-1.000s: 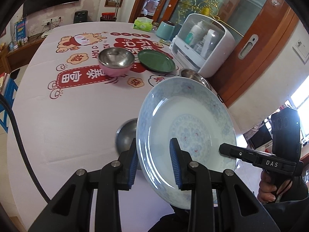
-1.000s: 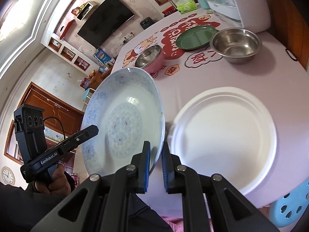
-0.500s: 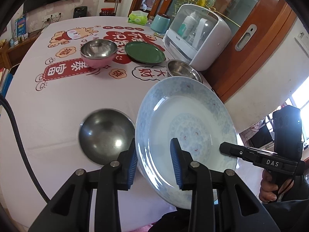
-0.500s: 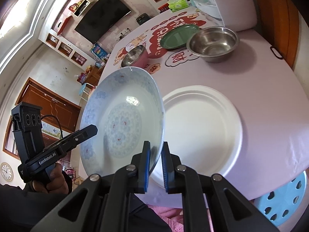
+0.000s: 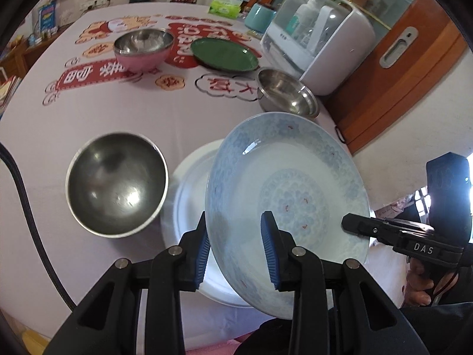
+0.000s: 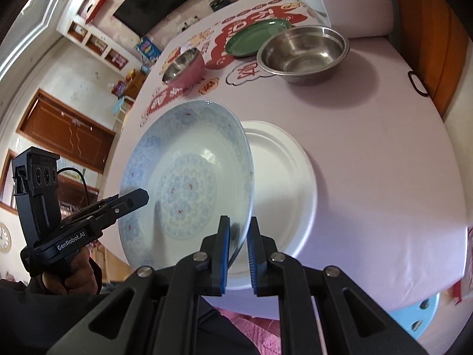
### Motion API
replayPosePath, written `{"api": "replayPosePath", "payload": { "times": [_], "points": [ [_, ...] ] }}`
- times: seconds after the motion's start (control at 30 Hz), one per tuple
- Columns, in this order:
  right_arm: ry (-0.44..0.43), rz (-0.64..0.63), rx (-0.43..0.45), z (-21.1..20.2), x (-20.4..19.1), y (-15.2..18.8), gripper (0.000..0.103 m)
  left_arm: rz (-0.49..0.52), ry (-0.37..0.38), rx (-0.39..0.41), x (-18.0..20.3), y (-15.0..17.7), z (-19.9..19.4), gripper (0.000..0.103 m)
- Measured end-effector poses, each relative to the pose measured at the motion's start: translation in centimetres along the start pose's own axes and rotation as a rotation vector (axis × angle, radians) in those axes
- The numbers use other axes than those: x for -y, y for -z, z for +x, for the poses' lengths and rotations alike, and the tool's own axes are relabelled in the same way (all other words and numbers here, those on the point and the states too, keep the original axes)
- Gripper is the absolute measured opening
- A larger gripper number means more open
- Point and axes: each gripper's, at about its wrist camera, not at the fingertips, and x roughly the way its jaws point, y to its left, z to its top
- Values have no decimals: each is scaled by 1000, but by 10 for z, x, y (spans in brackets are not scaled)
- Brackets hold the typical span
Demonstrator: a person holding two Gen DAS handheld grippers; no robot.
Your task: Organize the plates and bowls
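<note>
A pale blue patterned plate [image 5: 289,189] [image 6: 189,174] hangs tilted in the air, held by both grippers. My left gripper [image 5: 236,254] is shut on its near left rim, one pad under the plate and one inside it. My right gripper [image 6: 239,245] is shut on the opposite rim. Each gripper shows in the other's view: the right gripper [image 5: 351,224] and the left gripper [image 6: 133,198]. Below the blue plate a white plate [image 5: 189,183] [image 6: 280,183] lies on the table, partly hidden by it.
On the pink tablecloth [image 5: 183,112] a steel bowl [image 5: 116,183] sits left of the white plate. Farther back stand a pink bowl [image 5: 143,48], a green plate [image 5: 224,54] and a steel basin [image 5: 285,94]. A white countertop cabinet [image 5: 319,38] stands at the right edge. A blue stool [image 6: 414,319] is beside the table.
Both grippers have carried the blue plate forward and down over the table. It now hangs above the white plate, and the steel bowl has come fully into the left wrist view.
</note>
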Motion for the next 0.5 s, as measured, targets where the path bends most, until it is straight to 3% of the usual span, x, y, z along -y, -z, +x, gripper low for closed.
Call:
{"api": "replayPosePath", "payload": {
  "times": [0.5],
  "points": [
    [15, -208, -224, 57, 8, -19, 14, -219, -102, -93, -22, 13, 46, 31]
  ]
}}
